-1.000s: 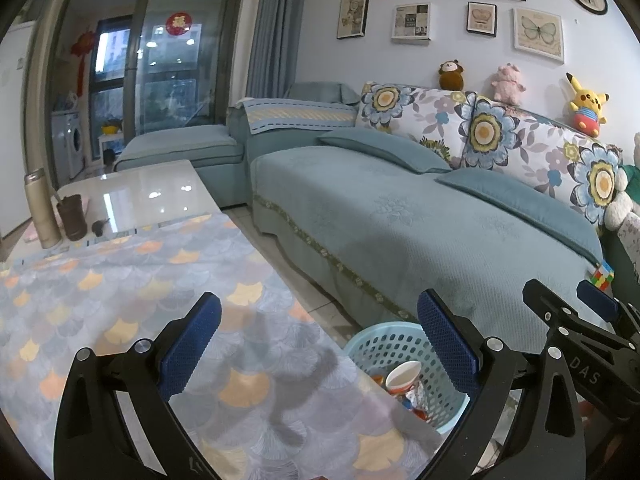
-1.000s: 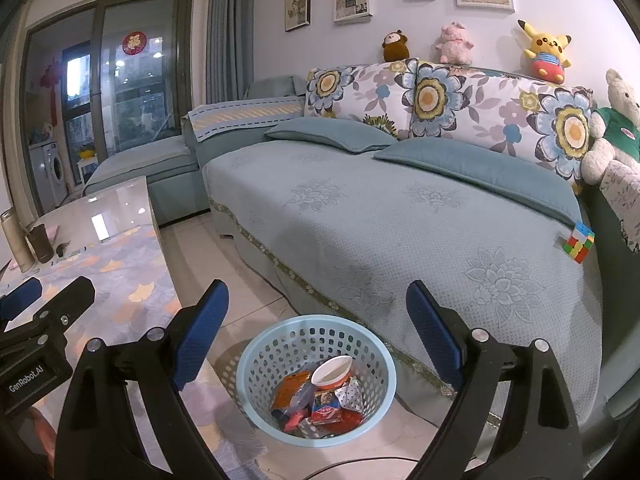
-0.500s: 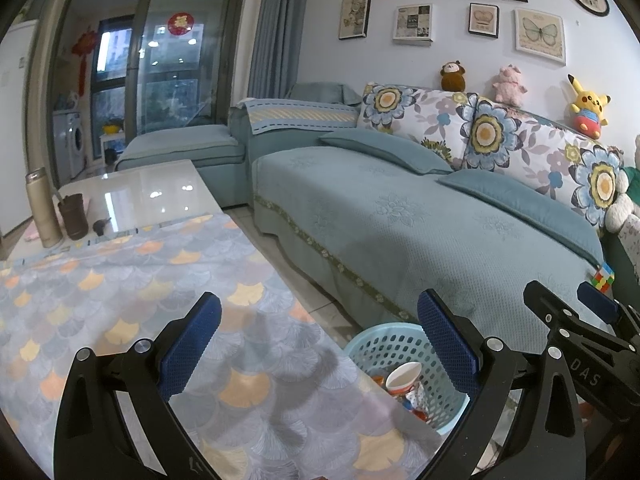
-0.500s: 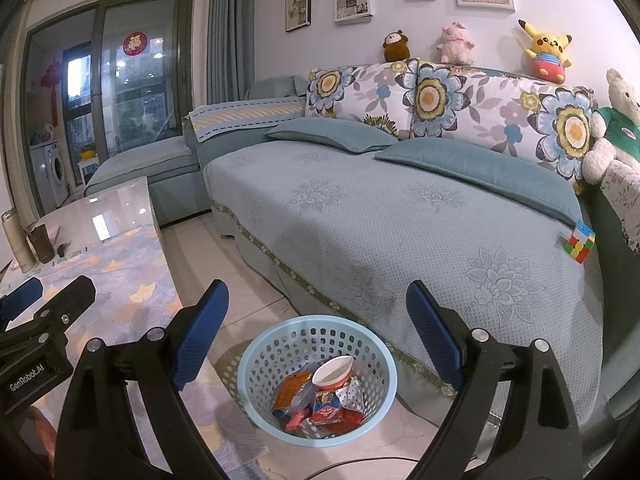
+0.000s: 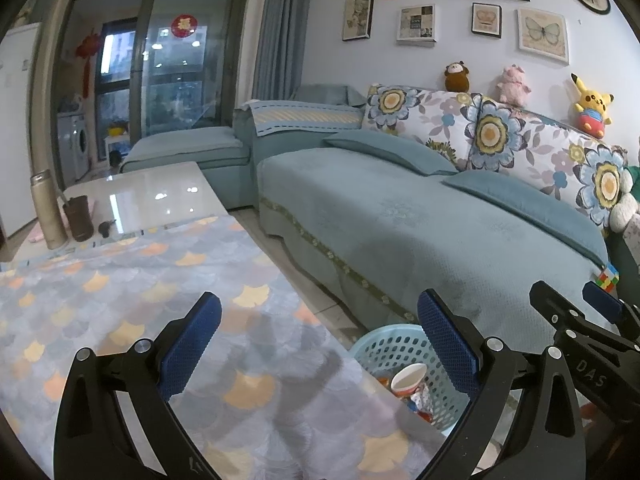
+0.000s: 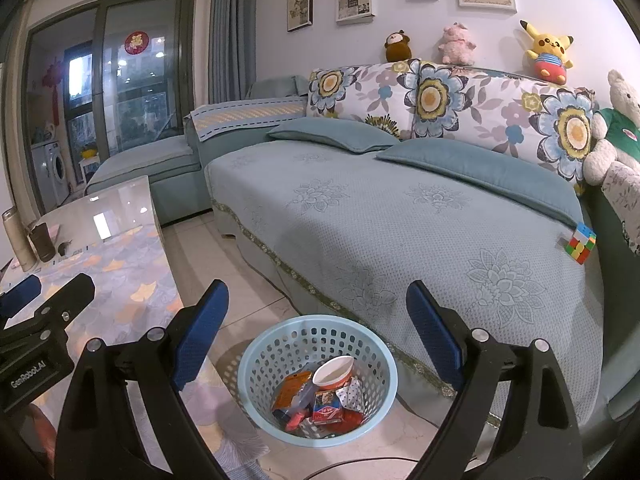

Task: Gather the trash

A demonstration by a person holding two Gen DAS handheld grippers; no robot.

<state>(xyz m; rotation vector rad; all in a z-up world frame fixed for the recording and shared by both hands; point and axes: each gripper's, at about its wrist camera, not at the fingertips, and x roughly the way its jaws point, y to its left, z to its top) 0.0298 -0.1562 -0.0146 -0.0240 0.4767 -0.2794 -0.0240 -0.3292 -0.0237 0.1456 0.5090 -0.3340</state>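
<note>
A light blue plastic basket (image 6: 318,376) stands on the floor between table and sofa. It holds a paper cup (image 6: 333,372), an orange wrapper (image 6: 290,390) and other wrappers. The basket also shows in the left wrist view (image 5: 384,354), partly behind the table edge. My right gripper (image 6: 316,340) is open and empty, above the basket. My left gripper (image 5: 318,346) is open and empty, above the table's patterned cloth (image 5: 120,300). The right gripper also shows in the left wrist view (image 5: 580,320), at the right edge.
A teal sofa (image 6: 400,220) with floral cushions runs along the right. A Rubik's cube (image 6: 580,245) lies on its seat. At the table's far end stand a metal flask (image 5: 48,212) and a dark cup (image 5: 78,218). A cable (image 6: 360,462) lies on the floor.
</note>
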